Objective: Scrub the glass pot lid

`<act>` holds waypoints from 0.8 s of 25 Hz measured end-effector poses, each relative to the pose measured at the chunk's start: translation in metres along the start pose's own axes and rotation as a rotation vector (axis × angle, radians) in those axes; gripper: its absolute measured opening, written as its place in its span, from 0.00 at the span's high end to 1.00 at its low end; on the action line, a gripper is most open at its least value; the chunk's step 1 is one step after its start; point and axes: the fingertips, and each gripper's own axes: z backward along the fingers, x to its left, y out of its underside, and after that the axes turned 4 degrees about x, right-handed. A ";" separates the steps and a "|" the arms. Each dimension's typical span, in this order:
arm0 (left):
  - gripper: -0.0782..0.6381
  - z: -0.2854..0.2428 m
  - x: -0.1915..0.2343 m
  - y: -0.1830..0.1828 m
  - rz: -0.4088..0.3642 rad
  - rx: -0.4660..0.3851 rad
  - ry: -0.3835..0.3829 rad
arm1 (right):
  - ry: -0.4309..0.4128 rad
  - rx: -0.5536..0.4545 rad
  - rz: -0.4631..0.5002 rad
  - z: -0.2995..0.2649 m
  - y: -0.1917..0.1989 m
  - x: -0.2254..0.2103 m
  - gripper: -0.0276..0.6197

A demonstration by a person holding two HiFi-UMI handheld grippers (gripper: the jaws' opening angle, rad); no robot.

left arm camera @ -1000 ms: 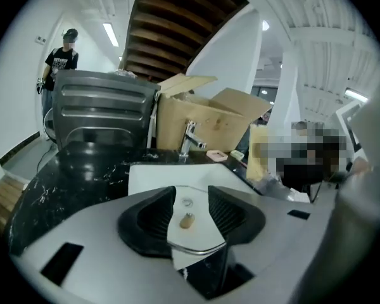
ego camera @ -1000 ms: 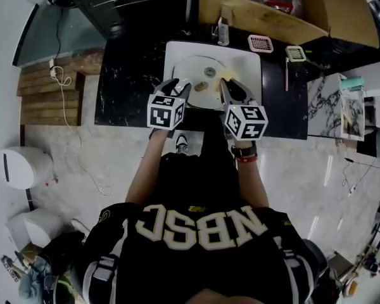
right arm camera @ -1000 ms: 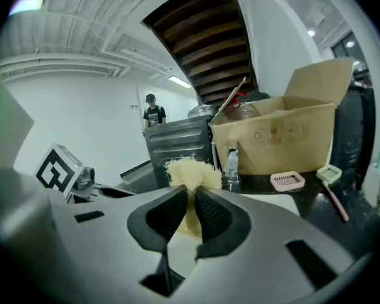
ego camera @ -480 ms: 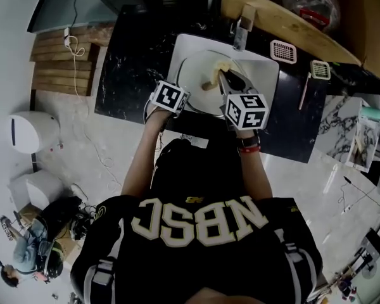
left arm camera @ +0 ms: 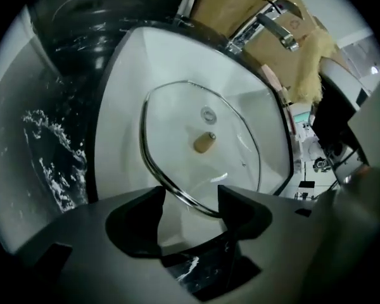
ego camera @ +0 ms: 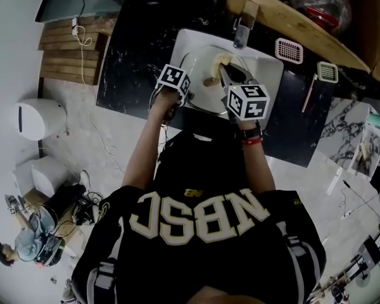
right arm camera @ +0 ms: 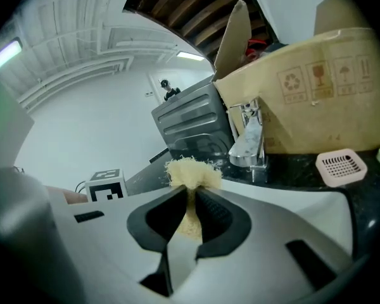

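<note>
pot lid (left arm camera: 204,143) edge behind left gripper (left arm camera: 191,195), cardboard box (ego camera: 285,25) cropped

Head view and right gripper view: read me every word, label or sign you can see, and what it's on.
"NBSC", upside down: back of the person's black jersey.
Recycling, fragile-glass, umbrella and up-arrows signs, no words: cardboard box.
Nothing else is readable.

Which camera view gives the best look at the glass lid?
The left gripper view: the lid fills the middle, rim and knob clear, lying in the sink. The head view shows it small and partly covered. The right gripper view misses it, showing only the sponge.
</note>
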 end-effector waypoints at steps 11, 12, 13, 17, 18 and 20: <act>0.57 -0.013 0.020 -0.011 0.172 0.044 -0.081 | -0.019 0.020 0.002 -0.005 0.004 0.000 0.87; 0.63 -0.012 0.023 -0.011 0.172 0.043 -0.099 | -0.015 0.020 -0.002 -0.004 0.005 -0.002 0.87; 0.64 -0.012 0.024 -0.012 0.172 0.041 -0.109 | -0.011 0.020 -0.006 -0.004 0.005 -0.003 0.87; 0.66 -0.010 0.026 -0.014 0.171 0.028 -0.100 | 0.007 0.020 -0.022 -0.001 0.009 -0.011 0.87; 0.67 -0.009 0.025 -0.015 0.179 0.013 -0.089 | 0.012 0.019 -0.025 0.000 0.009 -0.013 0.87; 0.70 -0.003 0.025 -0.021 0.221 -0.052 -0.039 | 0.021 0.017 -0.029 0.001 0.009 -0.017 0.87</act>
